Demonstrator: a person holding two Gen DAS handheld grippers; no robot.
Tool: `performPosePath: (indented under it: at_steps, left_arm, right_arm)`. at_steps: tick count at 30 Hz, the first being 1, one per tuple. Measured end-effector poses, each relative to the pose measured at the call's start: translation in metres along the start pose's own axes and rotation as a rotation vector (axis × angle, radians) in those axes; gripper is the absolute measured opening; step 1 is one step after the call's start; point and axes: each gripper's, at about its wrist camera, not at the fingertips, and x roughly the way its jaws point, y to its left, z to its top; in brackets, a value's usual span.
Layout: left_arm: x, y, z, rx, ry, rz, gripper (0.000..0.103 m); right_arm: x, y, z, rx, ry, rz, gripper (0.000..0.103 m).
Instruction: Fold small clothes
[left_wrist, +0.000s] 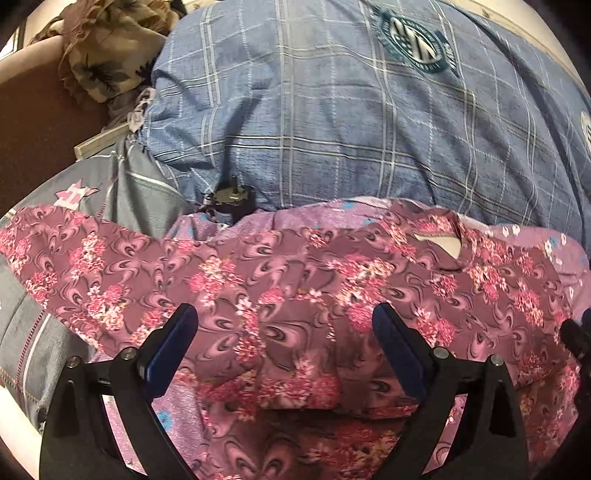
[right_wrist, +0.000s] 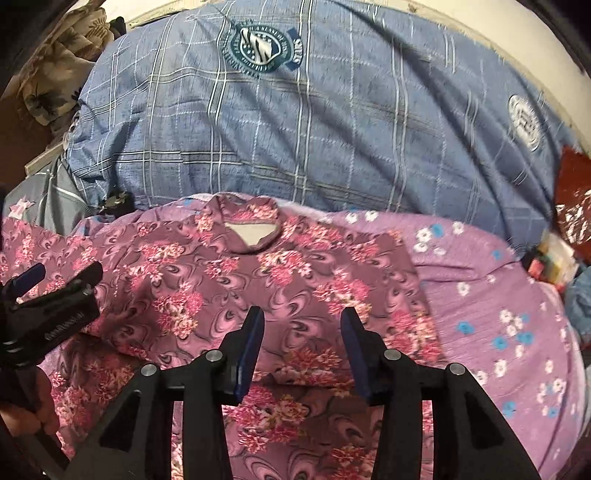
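Floral top lying on the bed's lilac sheet, left tool gaping wide, right tool hovering half open, both gripping nothing

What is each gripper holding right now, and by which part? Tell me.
Nothing is held. The left gripper and right gripper both stand open above the pink floral top, which lies spread on the purple sheet.

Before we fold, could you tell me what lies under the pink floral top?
The pink floral top lies spread on a lilac flowered sheet, which shows around its right side and collar. Whatever sits beneath the top's middle is covered. Behind it is a blue plaid quilt.
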Motion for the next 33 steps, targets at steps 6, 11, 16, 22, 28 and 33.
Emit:
performPosePath:
  at_steps: [6,11,16,22,28,33]
  left_arm:
    - [-0.002,-0.017,-0.007,0.046,-0.012,0.001,0.096]
    - [-0.002,-0.029,-0.009,0.068,-0.021,-0.004,0.096]
    - [0.000,-0.036,-0.010,0.066,-0.021,-0.004,0.096]
    - [0.001,-0.034,-0.009,0.059,-0.030,0.012,0.096]
    - [0.001,-0.032,-0.010,0.066,-0.031,0.019,0.096]
    - [0.001,-0.024,-0.009,0.065,-0.035,0.033,0.096]
  right_arm:
    - [0.003,-0.013,-0.001,0.024,-0.014,-0.006,0.045]
    - [0.010,-0.029,-0.006,0.067,0.011,0.021,0.045]
    - [0.011,-0.035,-0.008,0.076,0.003,0.027,0.045]
    - [0.004,-0.030,-0.006,0.053,-0.027,0.012,0.045]
    - [0.000,-0.021,-0.005,0.026,-0.047,-0.001,0.045]
    - [0.000,-0.004,-0.006,-0.008,-0.045,0.041,0.045]
